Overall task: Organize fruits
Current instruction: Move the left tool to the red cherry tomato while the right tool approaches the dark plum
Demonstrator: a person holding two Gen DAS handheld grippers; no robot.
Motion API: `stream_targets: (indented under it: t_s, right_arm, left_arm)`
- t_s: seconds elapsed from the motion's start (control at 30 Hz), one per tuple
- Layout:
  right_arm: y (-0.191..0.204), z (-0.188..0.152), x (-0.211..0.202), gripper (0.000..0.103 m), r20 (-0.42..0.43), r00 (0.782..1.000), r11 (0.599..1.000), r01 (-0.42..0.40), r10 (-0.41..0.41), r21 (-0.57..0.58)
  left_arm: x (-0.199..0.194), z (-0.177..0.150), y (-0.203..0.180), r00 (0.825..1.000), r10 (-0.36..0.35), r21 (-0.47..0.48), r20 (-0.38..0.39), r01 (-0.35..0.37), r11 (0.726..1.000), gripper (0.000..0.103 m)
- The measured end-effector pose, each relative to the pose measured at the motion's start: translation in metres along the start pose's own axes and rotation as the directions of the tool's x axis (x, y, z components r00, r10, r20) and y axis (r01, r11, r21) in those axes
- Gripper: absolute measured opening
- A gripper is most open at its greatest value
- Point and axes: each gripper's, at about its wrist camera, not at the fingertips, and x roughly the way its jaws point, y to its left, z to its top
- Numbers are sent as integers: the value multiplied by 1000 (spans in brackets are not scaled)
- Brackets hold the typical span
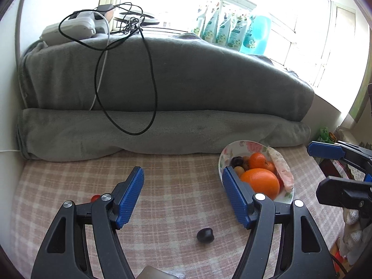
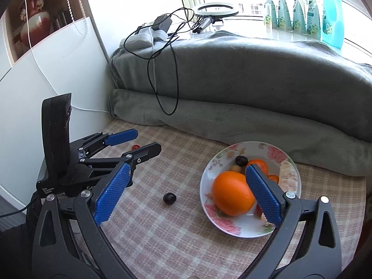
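Observation:
A floral bowl [image 2: 232, 226] [image 1: 224, 157] sits on the checked cloth and holds a large orange [image 2: 232, 196] [image 1: 261, 182], a smaller orange [image 1: 257, 160], a dark plum [image 2: 241, 160] and a pale peeled piece [image 2: 288, 176]. A loose dark plum [image 1: 205, 234] [image 2: 169, 198] lies on the cloth, below and between my left fingers. A small red fruit [image 1: 94, 197] [image 2: 135, 147] lies at the left. My left gripper [image 1: 182, 189] [image 2: 137, 143] is open and empty. My right gripper [image 2: 186, 188] is open and empty, its right finger [image 2: 262, 193] over the bowl.
A rolled grey blanket [image 1: 162, 125] runs along the back of the cloth. Black cables [image 1: 148, 69] hang over it. Detergent pouches and a blue bottle [image 2: 330, 11] stand on the windowsill. A white wall [image 2: 46, 93] bounds the left side.

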Motion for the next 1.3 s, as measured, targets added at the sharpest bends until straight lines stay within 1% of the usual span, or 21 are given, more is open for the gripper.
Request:
stream_targets:
  t_s: [0.33,0.57,0.77,0.8,0.87,1.0,1.07,1.1,1.17,1.3]
  right_arm:
    - [29,-17,26,101,-72,996,997,-57,54,-52]
    - [38,-27,42,101,-118,991,995,-75,67,-59]
    - [42,-34,56,101,-160,984,995,-86,76,-58]
    - [42,-35,58,99,-165,983,994,-90,80,-58]
    - [43,-36,61,92,-174,981,994,-92,81,-55]
    - [41,-40,69,87,-195,977,994,-98,89,-39]
    - [40,-41,75,80,-209,973,994,-102,94,-29]
    - [40,-42,78,79,-214,972,995,-101,93,-25]
    - [39,-44,83,74,-225,970,995,-99,92,-18]
    - [40,-51,94,68,-255,963,996,-89,81,-21]
  left_arm:
    - [-3,-10,35,998,55,-33,-18,-56,998,70]
    - [-7,-19,63,996,84,-73,-29,-86,994,70]
    - [-3,-26,84,994,95,-102,-50,-100,990,69]
    - [-2,-27,86,994,94,-107,-53,-99,989,69]
    - [0,-30,90,994,97,-115,-59,-103,988,64]
    - [5,-35,97,992,97,-121,-78,-106,987,60]
    - [8,-38,100,991,101,-122,-88,-111,986,56]
    - [9,-40,102,991,100,-122,-93,-111,986,56]
    - [13,-42,102,989,103,-120,-102,-115,986,51]
    - [21,-45,105,987,108,-119,-119,-122,985,49]
